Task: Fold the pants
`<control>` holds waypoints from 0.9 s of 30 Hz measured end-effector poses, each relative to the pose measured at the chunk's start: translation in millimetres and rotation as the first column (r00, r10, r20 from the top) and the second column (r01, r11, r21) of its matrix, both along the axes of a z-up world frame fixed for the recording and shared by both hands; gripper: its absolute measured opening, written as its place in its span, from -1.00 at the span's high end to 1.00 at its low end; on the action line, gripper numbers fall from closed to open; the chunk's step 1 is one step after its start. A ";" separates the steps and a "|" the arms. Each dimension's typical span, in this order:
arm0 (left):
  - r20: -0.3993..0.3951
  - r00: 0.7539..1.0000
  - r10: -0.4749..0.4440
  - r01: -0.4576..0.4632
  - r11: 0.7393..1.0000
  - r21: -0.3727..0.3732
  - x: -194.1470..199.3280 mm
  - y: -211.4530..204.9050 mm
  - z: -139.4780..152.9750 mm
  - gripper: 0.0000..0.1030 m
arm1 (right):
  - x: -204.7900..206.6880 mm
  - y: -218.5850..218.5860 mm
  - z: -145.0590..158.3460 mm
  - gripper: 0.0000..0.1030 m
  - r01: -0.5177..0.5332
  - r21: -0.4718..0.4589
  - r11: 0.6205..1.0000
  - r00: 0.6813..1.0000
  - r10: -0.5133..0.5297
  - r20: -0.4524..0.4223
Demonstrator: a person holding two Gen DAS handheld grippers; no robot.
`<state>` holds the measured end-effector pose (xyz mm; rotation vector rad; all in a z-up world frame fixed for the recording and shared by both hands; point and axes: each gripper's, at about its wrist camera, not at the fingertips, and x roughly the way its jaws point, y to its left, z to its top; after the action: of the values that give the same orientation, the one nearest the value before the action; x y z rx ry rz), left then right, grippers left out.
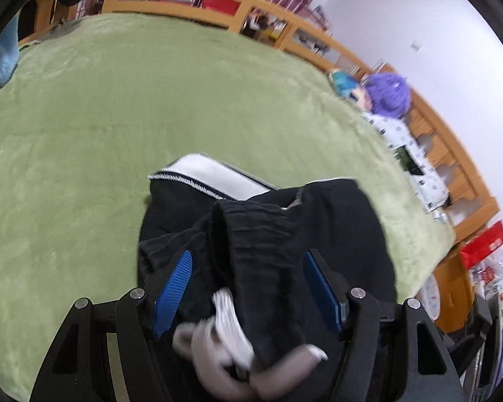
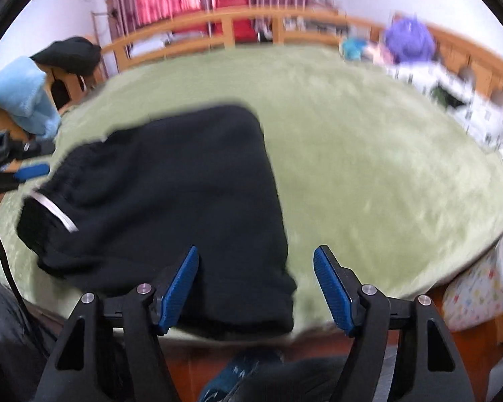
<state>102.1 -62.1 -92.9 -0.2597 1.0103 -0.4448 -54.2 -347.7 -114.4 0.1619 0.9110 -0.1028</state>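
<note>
Black pants (image 2: 171, 201) with a white side stripe lie bunched and folded on the green blanket (image 2: 369, 174) near the bed's front edge. In the left wrist view the pants (image 1: 285, 234) lie between the open fingers of my left gripper (image 1: 248, 268), with the gathered waistband and grey drawstrings (image 1: 224, 328) close to the camera. My right gripper (image 2: 256, 268) is open, its jaws wide apart over the pants' right edge, gripping nothing. The left gripper also shows at the far left of the right wrist view (image 2: 23, 171).
A wooden bed rail (image 1: 218, 6) runs around the far side. A purple-haired plush (image 1: 389, 93) and a patterned white cloth (image 1: 415, 164) lie at the right edge. A light blue towel (image 2: 30, 97) hangs at the left. Red items (image 1: 483, 244) sit beside the bed.
</note>
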 end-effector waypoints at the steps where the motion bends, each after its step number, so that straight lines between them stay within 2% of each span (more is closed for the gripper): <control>1: -0.018 1.000 0.002 -0.002 1.000 0.009 5.4 -4.4 -6.7 -0.28 | 1.4 -1.3 -7.1 -0.34 -0.002 0.030 1.000 1.000 0.002 -0.006; 4: -0.027 1.000 -0.002 0.003 1.000 0.024 14.0 -13.8 -13.6 -0.21 | 5.8 -3.7 -14.7 -0.34 -0.010 0.080 0.997 1.000 0.010 -0.007; 5: -0.028 1.000 -0.006 0.007 0.999 0.038 15.5 -16.5 -14.3 -0.04 | 8.2 -4.6 -14.3 -0.34 -0.010 0.093 0.996 1.000 0.011 -0.010; 6: -0.030 0.999 -0.015 0.016 0.998 0.058 17.3 -20.2 -14.7 0.02 | 12.2 -5.7 -14.2 -0.34 -0.009 0.103 0.995 1.000 0.011 -0.014; 7: -0.029 0.999 -0.021 0.023 0.997 0.080 19.1 -23.6 -15.0 0.17 | 14.1 -7.2 -13.8 -0.35 -0.007 0.114 0.993 1.000 0.009 -0.019; 11: -0.008 0.999 -0.031 0.032 0.991 0.128 21.7 -31.3 -16.0 0.21 | 19.9 -8.0 -13.9 -0.35 -0.001 0.134 0.991 1.000 0.004 -0.024; 12: 0.005 1.000 -0.029 0.028 0.992 0.122 20.5 -30.3 -13.2 0.24 | 19.3 -8.3 -14.2 -0.35 0.000 0.134 0.991 1.000 0.003 -0.025; 13: 0.027 1.000 -0.011 0.008 0.996 0.092 18.3 -25.5 -8.1 0.49 | 21.5 -8.1 -13.0 -0.35 0.003 0.135 0.991 1.000 0.000 -0.027; 14: 0.050 0.999 -0.011 0.010 1.000 0.022 15.0 -18.3 -0.8 0.57 | 21.9 -8.9 -11.9 -0.35 0.007 0.136 0.991 1.000 -0.003 -0.030; 15: 0.070 0.997 -0.019 0.020 1.000 -0.007 12.6 -14.6 7.9 0.57 | 20.7 -10.1 -10.0 -0.35 0.008 0.137 0.991 0.999 -0.004 -0.032; 16: 0.093 0.996 -0.017 0.016 1.000 0.013 11.2 -12.7 18.3 0.58 | 20.0 -9.4 -8.0 -0.31 0.007 0.137 0.991 1.000 -0.003 -0.030; 17: 0.114 0.993 0.007 -0.007 1.000 0.002 10.5 -11.1 24.1 0.59 | 20.0 -9.5 -5.2 -0.26 0.004 0.140 0.990 1.000 0.000 -0.027; 18: 0.139 0.990 0.014 -0.011 1.000 -0.027 9.4 -7.5 31.1 0.60 | 20.6 -8.8 -1.3 -0.26 -0.003 0.140 0.990 1.000 0.006 -0.023; 19: 0.158 0.987 -0.008 0.012 1.000 -0.024 11.2 -7.7 35.5 0.60 | 20.9 -7.3 3.4 -0.26 -0.010 0.131 0.991 1.000 0.012 -0.012; 21: 0.162 0.987 0.002 0.001 1.000 -0.021 18.8 -5.8 34.4 0.60 | 21.5 -2.7 12.4 -0.26 -0.015 0.083 0.996 1.000 0.014 0.013; 24: 0.060 0.998 0.023 -0.023 1.000 0.008 37.3 -8.4 8.9 0.49 | 24.8 -0.5 15.8 -0.26 -0.014 0.073 0.997 1.000 0.012 0.017; 26: -0.025 0.999 0.047 -0.044 0.993 0.112 44.2 -11.4 -15.4 0.13 | 27.2 -0.1 12.2 -0.26 -0.008 0.078 0.997 1.000 0.008 0.007; 27: -0.047 0.998 0.045 -0.039 0.992 0.124 43.9 -10.6 -21.1 0.10 | 29.9 0.9 7.0 -0.26 -0.007 0.077 0.997 1.000 0.008 -0.013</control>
<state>146.0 -72.6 -114.1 -0.1822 1.0750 -0.3376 -24.2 -346.8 -107.4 0.2297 0.9289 -0.0622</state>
